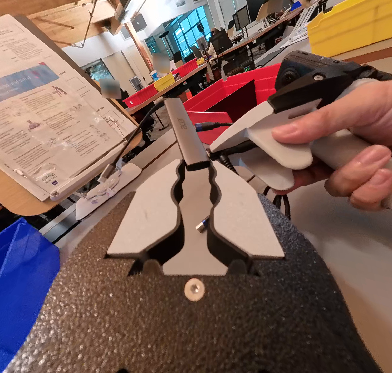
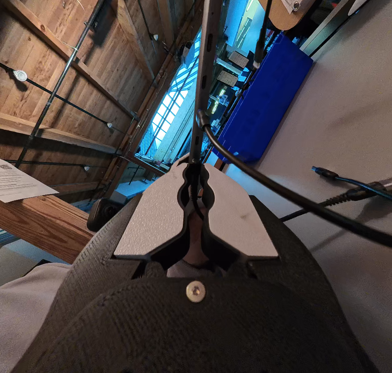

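My left gripper (image 1: 196, 163) is shut on the near end of a slim grey USB hub (image 1: 182, 127), which points up and away above the table. The hub's own black lead (image 1: 135, 133) droops left to a silver plug. A blue-tipped plug (image 1: 200, 127) sits in the hub's right side. My right gripper (image 1: 214, 152), held by a hand, reaches in from the right. In the right wrist view the right gripper (image 2: 195, 167) is shut on a black cable plug (image 2: 194, 184) at the hub's (image 2: 206, 55) end. Another black cable (image 2: 233, 159) runs from the hub's side.
A printed sheet on a stand (image 1: 53, 108) is at the left. A red bin (image 1: 233, 91) and a yellow bin (image 1: 350, 19) are behind. A blue bin (image 1: 21, 278) is at the near left. A loose blue-tipped cable (image 2: 324, 173) and a small silver plug (image 1: 202, 225) lie on the table. Both grippers' tips are close together, under 4 cm apart.
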Demonstrator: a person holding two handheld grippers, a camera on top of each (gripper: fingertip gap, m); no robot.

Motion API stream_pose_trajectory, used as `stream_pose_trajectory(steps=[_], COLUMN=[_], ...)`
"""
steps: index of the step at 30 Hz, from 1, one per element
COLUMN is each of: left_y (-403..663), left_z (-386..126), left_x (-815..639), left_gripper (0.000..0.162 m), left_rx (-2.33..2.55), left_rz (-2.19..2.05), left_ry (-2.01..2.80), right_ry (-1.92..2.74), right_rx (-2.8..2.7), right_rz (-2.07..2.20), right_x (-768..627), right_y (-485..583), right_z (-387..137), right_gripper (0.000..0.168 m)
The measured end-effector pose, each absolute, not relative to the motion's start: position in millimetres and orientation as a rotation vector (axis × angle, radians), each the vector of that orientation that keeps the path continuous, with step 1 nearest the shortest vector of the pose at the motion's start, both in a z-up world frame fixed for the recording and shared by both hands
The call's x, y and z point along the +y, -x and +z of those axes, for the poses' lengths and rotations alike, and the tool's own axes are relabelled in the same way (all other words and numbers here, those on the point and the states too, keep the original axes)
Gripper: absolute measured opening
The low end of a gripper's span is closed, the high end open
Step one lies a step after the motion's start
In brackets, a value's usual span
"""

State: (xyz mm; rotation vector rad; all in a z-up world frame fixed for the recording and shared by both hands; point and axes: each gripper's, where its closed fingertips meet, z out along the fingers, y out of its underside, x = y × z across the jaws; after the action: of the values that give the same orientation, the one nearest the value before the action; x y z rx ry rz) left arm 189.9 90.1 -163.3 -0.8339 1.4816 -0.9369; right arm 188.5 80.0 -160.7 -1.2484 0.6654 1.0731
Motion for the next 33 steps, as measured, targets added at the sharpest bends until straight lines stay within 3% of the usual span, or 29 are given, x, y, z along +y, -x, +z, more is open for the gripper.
stream_pose_trajectory(steps=[33], left_y=[-186.9], left_z=[-158.7], left_x=[100.0], left_gripper=[0.021], left_rx=[1.533], left_rz=[-0.936], left_ry=[0.819], right_ry=[1.224], right_rx=[0.686], right_rz=[1.083], right_x=[89.0], right_y=[-184.2], right_z=[-157.2], right_gripper=[0.009])
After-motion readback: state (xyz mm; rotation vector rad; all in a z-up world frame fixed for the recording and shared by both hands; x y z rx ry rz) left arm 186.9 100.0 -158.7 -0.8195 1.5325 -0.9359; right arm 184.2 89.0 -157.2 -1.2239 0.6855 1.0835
